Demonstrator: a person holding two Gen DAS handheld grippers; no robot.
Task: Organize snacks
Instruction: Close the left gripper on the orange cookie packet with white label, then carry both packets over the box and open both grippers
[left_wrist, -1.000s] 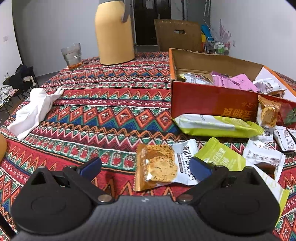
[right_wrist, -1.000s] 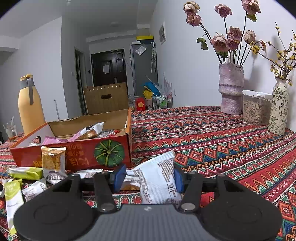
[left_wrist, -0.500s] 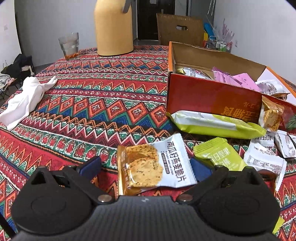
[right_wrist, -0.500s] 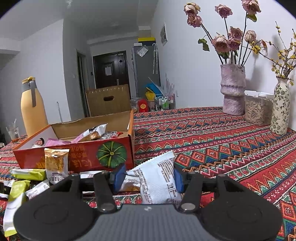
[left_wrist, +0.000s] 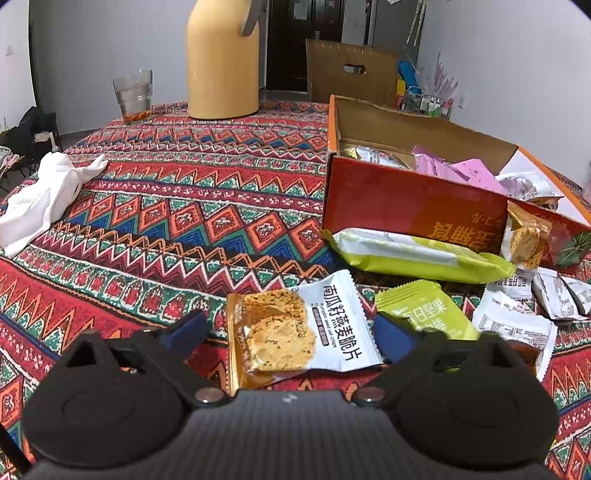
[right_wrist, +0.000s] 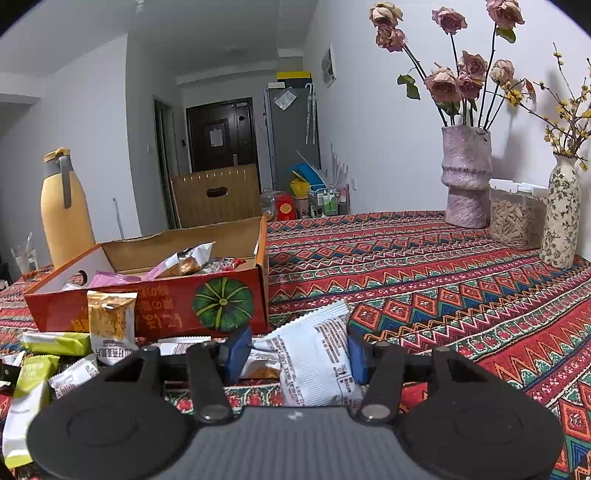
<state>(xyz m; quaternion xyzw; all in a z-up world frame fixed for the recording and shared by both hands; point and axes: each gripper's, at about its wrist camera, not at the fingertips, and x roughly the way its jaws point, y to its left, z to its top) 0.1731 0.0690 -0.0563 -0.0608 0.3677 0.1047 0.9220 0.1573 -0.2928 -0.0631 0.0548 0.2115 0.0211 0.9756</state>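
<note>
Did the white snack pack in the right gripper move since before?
No. The white snack pack sits in the same spot before the red box.

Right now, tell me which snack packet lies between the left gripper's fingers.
The white-and-gold oat crisp packet, cookies pictured on it. The left gripper is closing around it; the lime-green packets lie outside.

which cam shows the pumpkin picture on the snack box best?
Right wrist view. The pumpkin picture sits whole and unblocked on the front wall of the snack box. The left wrist view catches only a sliver of it at the frame's right edge, beside a cracker packet that leans on the box.
</note>
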